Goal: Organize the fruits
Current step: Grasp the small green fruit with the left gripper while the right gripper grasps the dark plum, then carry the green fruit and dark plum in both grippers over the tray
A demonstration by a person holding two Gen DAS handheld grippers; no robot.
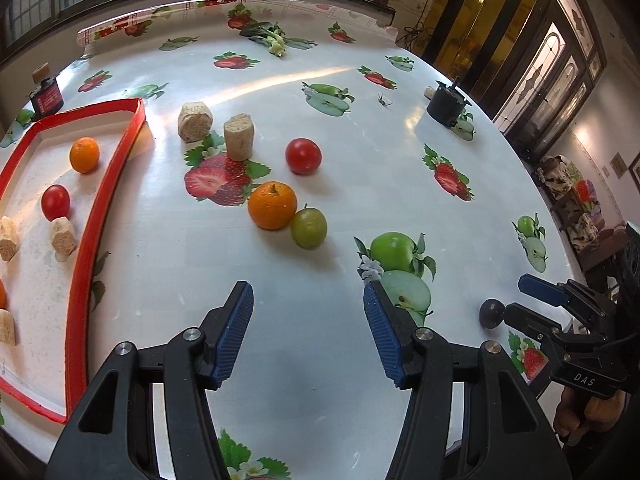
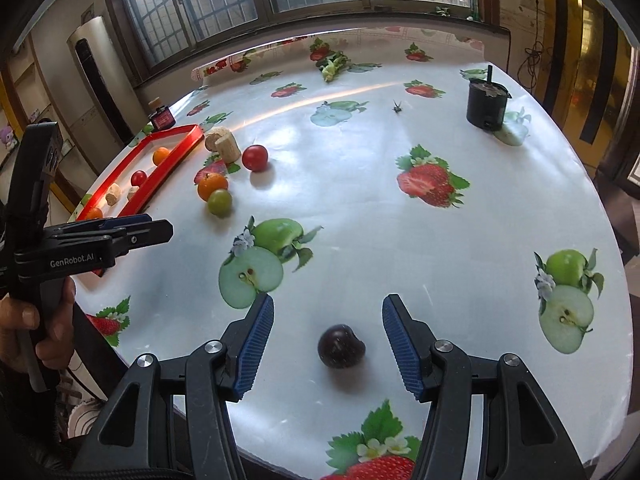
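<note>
orange [image 1: 272, 205] touching green plum [image 1: 308, 227] | red tomato [image 1: 303, 155] beyond | dark plum [image 2: 341, 346] – apart, near edge | red tray [image 1: 132, 128] – holding fruit

Two markings can be read. "DAS" stands in pale capitals on the black body of the right gripper [image 1: 548, 300], just right of the dark plum [image 1: 492, 313] in the left wrist view. "GenRobot.AI" stands in white on the black body of the left gripper [image 2: 158, 226], left of that plum [image 2: 341, 346] in the right wrist view. The red label on the small dark jar [image 1: 47, 96] is too small to read.
</note>
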